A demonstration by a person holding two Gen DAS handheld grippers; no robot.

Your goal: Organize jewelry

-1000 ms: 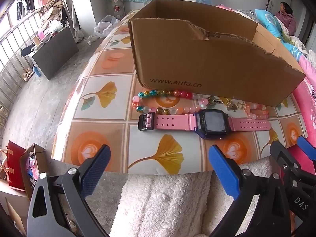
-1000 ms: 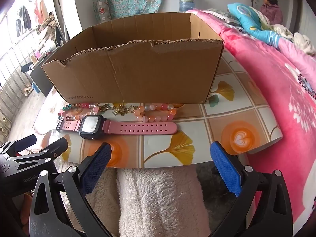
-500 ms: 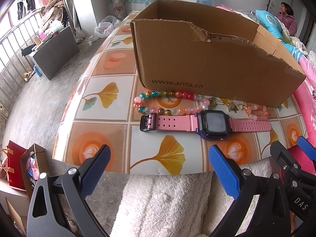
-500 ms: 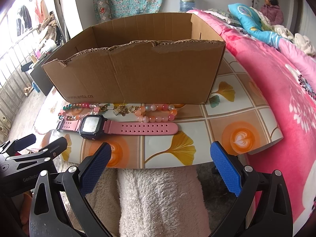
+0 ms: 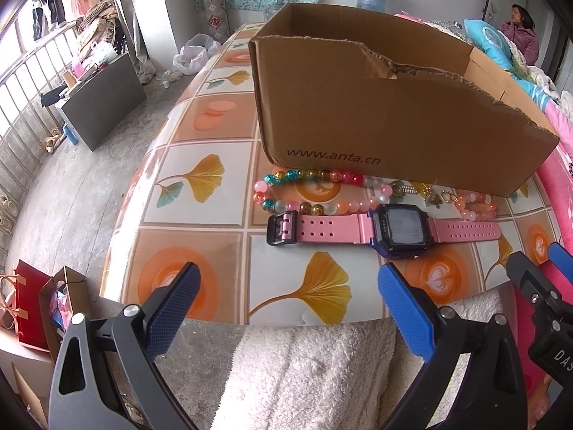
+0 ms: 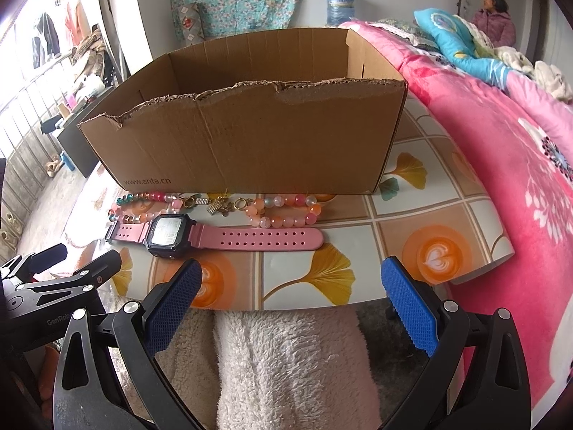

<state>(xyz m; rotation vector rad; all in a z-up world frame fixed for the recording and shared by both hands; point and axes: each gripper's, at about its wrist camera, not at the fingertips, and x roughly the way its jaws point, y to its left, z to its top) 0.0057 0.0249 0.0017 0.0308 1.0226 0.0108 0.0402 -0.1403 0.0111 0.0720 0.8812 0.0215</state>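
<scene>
A pink-strapped watch (image 5: 383, 227) (image 6: 215, 237) with a dark face lies flat on the tiled tabletop. Behind it lie a multicoloured bead bracelet (image 5: 311, 191) (image 6: 143, 208), small gold trinkets (image 5: 433, 195) (image 6: 222, 206) and a peach bead bracelet (image 5: 476, 206) (image 6: 286, 211), all against the front wall of an open cardboard box (image 5: 390, 118) (image 6: 250, 143). My left gripper (image 5: 286, 304) hangs open at the table's near edge, below the watch's buckle end. Open too, my right gripper (image 6: 288, 295) sits at the near edge below the long strap. Neither holds anything.
The table (image 5: 200, 222) (image 6: 440, 229) ends just ahead of both grippers; fluffy white fabric (image 5: 315, 372) (image 6: 293, 365) lies below them. A pink bed (image 6: 508, 143) flanks the right side, with a person (image 6: 494, 18) seated far back. Bags (image 5: 32, 308) sit on the floor at left.
Both grippers have edged slightly closer to the table; the box and jewelry appear a little larger. Nothing on the table has moved.
</scene>
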